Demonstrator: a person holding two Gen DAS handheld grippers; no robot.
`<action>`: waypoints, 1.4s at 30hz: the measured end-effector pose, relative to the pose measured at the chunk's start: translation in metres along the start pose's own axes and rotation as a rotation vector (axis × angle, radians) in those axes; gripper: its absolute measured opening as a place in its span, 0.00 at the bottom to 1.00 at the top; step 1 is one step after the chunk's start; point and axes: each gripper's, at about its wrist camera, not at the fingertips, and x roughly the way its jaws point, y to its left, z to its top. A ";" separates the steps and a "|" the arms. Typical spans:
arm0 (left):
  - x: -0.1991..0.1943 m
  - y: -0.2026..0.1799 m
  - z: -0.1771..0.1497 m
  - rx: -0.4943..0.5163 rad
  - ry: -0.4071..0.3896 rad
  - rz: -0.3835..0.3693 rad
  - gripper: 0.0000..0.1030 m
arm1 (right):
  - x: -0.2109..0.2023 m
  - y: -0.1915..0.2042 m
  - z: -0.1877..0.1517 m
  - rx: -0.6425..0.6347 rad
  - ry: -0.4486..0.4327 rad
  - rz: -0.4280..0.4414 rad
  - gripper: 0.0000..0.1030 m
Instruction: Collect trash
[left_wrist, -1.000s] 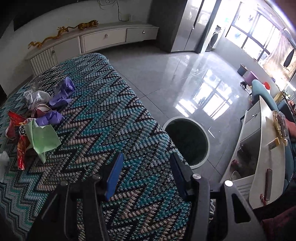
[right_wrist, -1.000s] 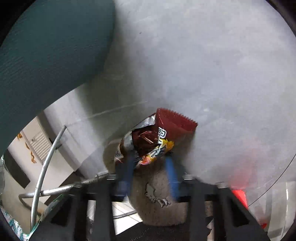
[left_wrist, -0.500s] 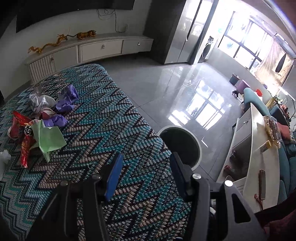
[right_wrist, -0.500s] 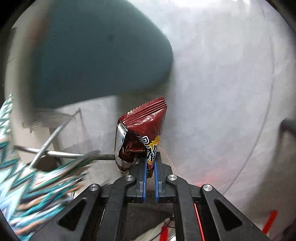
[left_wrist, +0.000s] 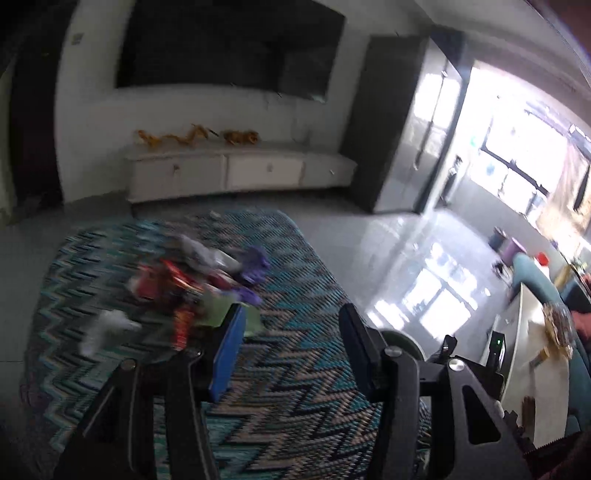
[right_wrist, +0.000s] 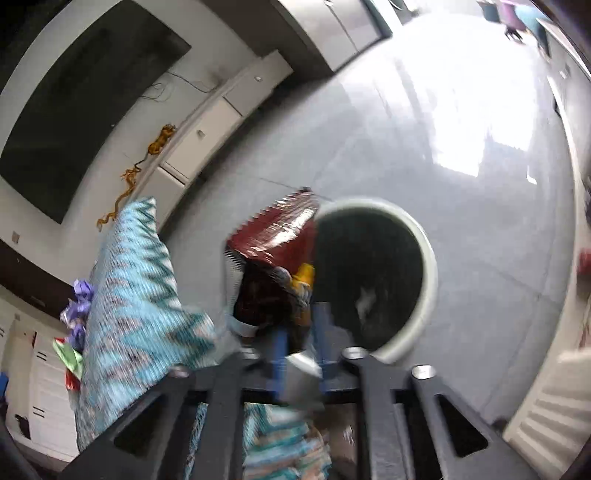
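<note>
Two grippers are shown. The right gripper hangs above the floor beside the round bin; its jaws are opening, with a red snack bag between the blue pads, apparently no longer pressed. The left gripper stands open and empty over the zigzag cover. A blurred trash pile lies on that cover, beyond the left finger.
</note>
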 end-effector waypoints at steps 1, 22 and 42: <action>-0.013 0.009 0.004 -0.017 -0.026 0.014 0.53 | 0.001 0.008 0.010 -0.018 -0.010 -0.029 0.52; -0.214 0.137 0.111 -0.062 -0.389 0.484 0.59 | -0.189 0.226 0.056 -0.432 -0.244 0.284 0.52; 0.070 0.235 -0.005 -0.133 0.134 0.217 0.63 | 0.064 0.409 -0.008 -0.657 0.173 0.316 0.70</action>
